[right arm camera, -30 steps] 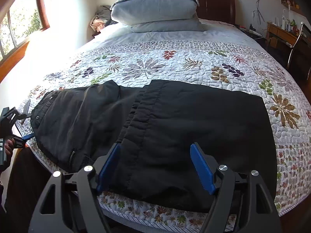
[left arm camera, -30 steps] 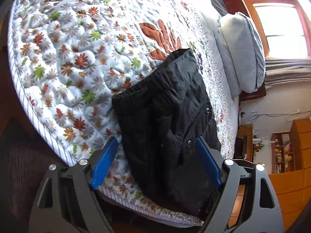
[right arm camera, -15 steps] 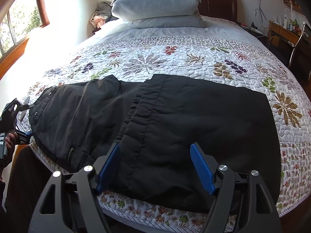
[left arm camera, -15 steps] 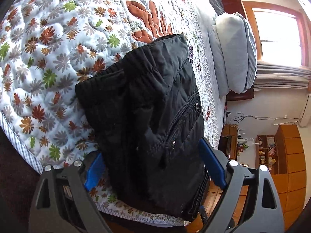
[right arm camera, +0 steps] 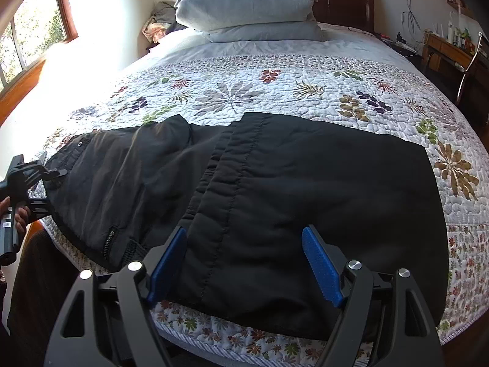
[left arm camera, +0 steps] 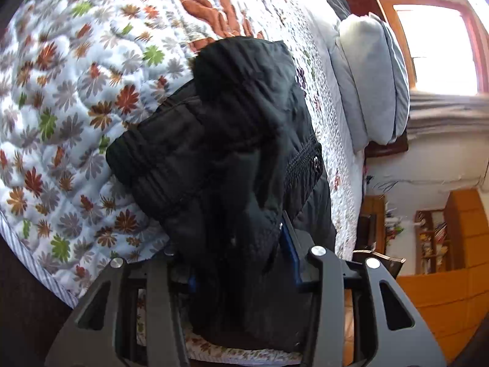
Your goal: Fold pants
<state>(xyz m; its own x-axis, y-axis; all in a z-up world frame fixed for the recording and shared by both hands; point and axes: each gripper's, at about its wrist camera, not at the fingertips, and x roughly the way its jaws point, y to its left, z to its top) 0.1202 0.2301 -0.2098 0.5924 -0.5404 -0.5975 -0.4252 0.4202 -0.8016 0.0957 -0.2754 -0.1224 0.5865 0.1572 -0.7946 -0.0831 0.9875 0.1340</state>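
Black pants (right arm camera: 305,183) lie across the near edge of the bed, one end folded over the middle. In the left wrist view the zip-pocket end of the pants (left arm camera: 232,122) is bunched up between the blue pads. My left gripper (left arm camera: 238,253) is closing on that end and the cloth fills the gap. The right wrist view shows that gripper (right arm camera: 27,177) at the far left, at the pants' end. My right gripper (right arm camera: 244,229) hangs over the folded part, jaws wide and opening slightly. Cloth lies beneath its pads, which do not press on it.
A floral quilt (right arm camera: 244,91) covers the bed, with stacked grey pillows (right arm camera: 247,9) at the headboard. A hand (right arm camera: 18,214) holds the left tool beside the bed's corner. A desk (right arm camera: 452,52) stands at the right wall and an orange cabinet (left arm camera: 443,290) is beyond the bed.
My left gripper moved forward over the pants' end and its jaws came together, bunching the cloth between them. The right gripper kept its place.
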